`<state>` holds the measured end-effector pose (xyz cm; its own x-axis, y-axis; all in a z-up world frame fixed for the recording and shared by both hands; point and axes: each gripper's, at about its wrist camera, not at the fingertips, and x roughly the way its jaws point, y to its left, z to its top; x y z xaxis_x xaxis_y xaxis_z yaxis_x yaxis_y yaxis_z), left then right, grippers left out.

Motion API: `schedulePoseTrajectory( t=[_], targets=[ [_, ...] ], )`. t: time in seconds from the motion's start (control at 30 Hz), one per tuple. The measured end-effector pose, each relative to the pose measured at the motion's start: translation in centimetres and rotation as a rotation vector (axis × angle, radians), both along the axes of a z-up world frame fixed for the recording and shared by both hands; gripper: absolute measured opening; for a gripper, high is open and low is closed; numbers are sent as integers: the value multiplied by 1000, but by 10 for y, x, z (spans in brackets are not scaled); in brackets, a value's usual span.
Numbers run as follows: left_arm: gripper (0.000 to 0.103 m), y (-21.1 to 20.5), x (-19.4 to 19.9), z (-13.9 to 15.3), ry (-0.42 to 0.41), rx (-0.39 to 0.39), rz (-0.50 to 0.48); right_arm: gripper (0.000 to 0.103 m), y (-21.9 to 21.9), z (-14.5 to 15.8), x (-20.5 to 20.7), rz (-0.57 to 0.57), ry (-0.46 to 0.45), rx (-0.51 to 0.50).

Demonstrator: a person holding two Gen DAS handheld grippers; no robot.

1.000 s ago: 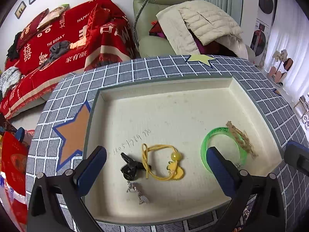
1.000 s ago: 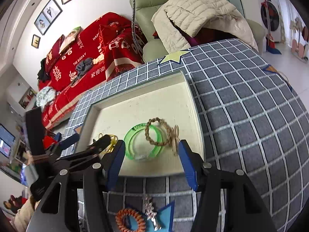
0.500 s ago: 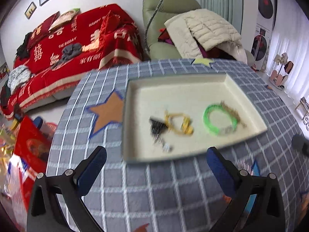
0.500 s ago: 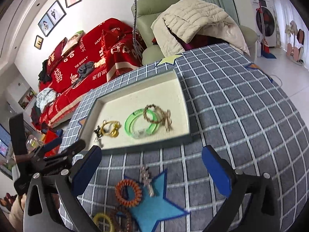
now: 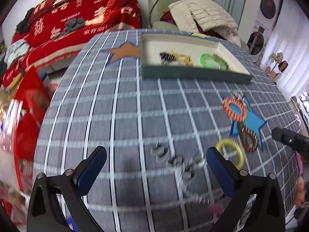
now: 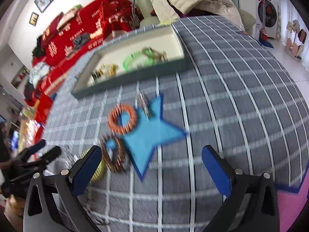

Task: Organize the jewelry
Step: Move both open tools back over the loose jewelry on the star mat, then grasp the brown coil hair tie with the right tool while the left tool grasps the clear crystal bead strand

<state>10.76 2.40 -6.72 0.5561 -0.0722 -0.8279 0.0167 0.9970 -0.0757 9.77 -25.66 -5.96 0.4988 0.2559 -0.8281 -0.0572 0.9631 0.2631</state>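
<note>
Loads of bare checked tablecloth [image 5: 125, 135] on the left for a gripper to pass. Far side is blocked by the tray [image 5: 193, 73]. Near right is cluttered: orange coil ring [image 5: 234, 109], brown ring [image 5: 249, 139], yellow ring [image 5: 231, 152], blurry silver bits [image 5: 181, 166].

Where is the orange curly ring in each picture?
Left wrist view: the orange ring is at the right, on the upper tip of the blue star.
Right wrist view: the ring is left of centre, on the star's left edge.
Shared landmark: the blue star.
</note>
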Motion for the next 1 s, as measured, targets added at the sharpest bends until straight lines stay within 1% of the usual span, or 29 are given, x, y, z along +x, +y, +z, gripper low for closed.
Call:
schedulePoseTrajectory(
  t=[0.07,0.17,0.27,0.33,0.4,0.5,0.57,0.63,0.7,0.73,0.8,0.87,0.93,1.0],
  targets=[
    [103,2,-10,-6,17,-13,22,103,3,-9,-13,-14,5,-34],
    [103,1,-18,-14,38,-21,40,103,5,-16,-25,-23,22,-28],
    [103,-4,-22,-20,54,12,39,103,10,-15,-30,-17,13,-66],
    [103,-8,-23,-22,55,29,33,103,12,-12,-32,-11,7,-69],
    [103,-9,-22,-23,53,29,27,103,14,-10,-32,-10,-2,-81],
    [103,-6,-15,-24,63,9,40,103,15,-6,-29,-15,-9,-89],
    [103,-5,-12,-24,62,19,40,103,16,-5,-25,-22,-9,-81],
    [103,-5,-9,-25,64,31,33,99,17,-5,-19,-24,-2,-74],
    [103,-9,-10,-25,63,50,23,90,20,-6,-12,-23,5,-87],
    [103,-10,-11,-25,61,51,18,88,22,-7,-10,-20,8,-98],
    [103,-14,-13,-24,53,53,1,73,28,-9,-6,-4,14,-111],
    [103,-18,-14,-23,54,54,-13,68,34,-12,-3,16,19,-126],
    [103,-22,-16,-23,54,56,-17,63,42,-14,-3,37,8,-168],
    [98,-25,-18,-21,50,55,-30,59,50,-15,-2,61,-3,-212]
  ],
)
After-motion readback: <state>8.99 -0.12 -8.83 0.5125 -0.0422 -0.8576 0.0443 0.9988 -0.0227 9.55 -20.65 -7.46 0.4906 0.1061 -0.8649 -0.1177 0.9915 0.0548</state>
